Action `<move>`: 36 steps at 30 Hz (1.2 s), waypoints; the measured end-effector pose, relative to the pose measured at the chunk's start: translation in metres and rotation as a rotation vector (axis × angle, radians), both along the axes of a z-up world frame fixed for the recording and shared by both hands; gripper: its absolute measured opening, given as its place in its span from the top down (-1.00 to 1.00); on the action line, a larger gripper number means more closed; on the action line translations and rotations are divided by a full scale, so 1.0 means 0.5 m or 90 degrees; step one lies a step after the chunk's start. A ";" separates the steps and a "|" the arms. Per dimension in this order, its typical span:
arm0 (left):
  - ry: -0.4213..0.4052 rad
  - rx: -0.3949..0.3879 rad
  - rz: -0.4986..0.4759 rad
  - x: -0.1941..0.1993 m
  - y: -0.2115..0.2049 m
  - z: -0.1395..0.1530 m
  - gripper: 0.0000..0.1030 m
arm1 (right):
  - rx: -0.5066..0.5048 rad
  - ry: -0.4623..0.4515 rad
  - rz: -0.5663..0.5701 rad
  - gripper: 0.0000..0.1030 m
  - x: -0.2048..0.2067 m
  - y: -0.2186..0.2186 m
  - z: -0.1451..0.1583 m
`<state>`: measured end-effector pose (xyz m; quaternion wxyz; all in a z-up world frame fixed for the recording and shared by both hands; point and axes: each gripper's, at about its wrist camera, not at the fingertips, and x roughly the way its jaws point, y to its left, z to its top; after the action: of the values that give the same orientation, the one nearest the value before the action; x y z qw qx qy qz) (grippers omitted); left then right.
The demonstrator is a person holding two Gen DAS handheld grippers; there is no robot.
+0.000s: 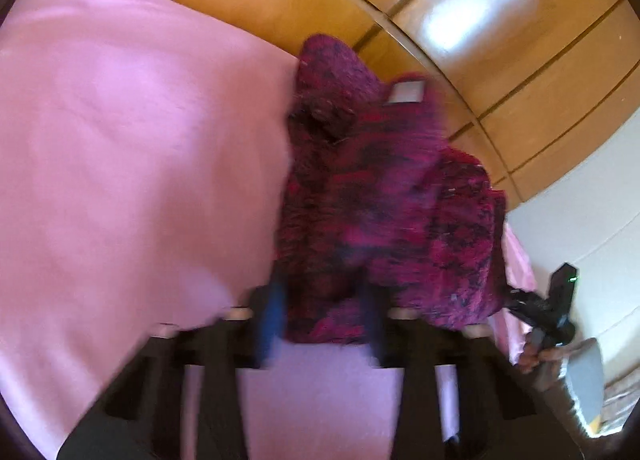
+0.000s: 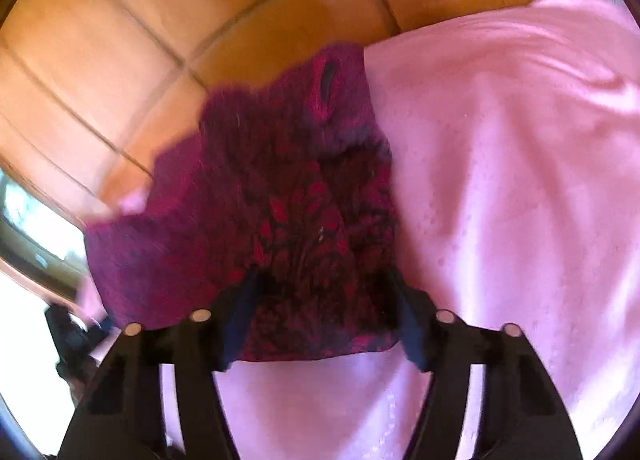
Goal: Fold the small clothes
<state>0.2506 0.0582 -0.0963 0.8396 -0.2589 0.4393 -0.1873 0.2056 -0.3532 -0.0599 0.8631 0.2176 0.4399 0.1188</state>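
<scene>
A fuzzy magenta-and-dark knit garment (image 1: 384, 196) with a grey label (image 1: 406, 92) hangs bunched in front of the left gripper (image 1: 324, 308). Its blue-padded fingers stand apart on either side of the garment's lower edge; the frame is blurred and I cannot see a pinch. In the right wrist view the same garment (image 2: 280, 212) hangs between the right gripper's (image 2: 324, 312) fingers, which are also spread around its lower edge. The right gripper shows in the left view at the far right (image 1: 548, 308). A pink sheet (image 1: 120, 140) lies below.
The pink sheet (image 2: 500, 180) covers a bed. Wooden wardrobe panels (image 1: 480, 20) stand behind it, also in the right view (image 2: 160, 20). A pale wall (image 1: 592, 200) is at the right. A bright window area (image 2: 28, 220) is at the left of the right view.
</scene>
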 end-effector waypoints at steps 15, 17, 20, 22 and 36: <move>-0.026 0.014 -0.021 -0.126 -0.005 0.080 0.82 | -0.040 -0.045 0.015 0.79 -0.098 0.022 0.083; -0.019 0.014 -0.027 -0.158 -0.001 0.085 0.82 | -0.034 -0.038 0.019 0.79 -0.120 0.017 0.084; 0.001 0.012 -0.035 -0.214 0.004 0.087 0.82 | -0.027 -0.013 0.027 0.79 -0.155 0.007 0.079; 0.015 0.013 -0.042 -0.242 0.002 0.084 0.82 | -0.023 0.009 0.030 0.79 -0.184 0.001 0.068; -0.129 0.297 0.017 -0.164 -0.056 0.169 0.01 | -0.168 -0.077 0.034 -0.02 -0.142 0.061 0.119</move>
<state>0.1684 0.0303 -0.0117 0.9186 -0.0437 0.3811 -0.0947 0.1346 -0.3227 -0.0003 0.9057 0.0833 0.4046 0.0956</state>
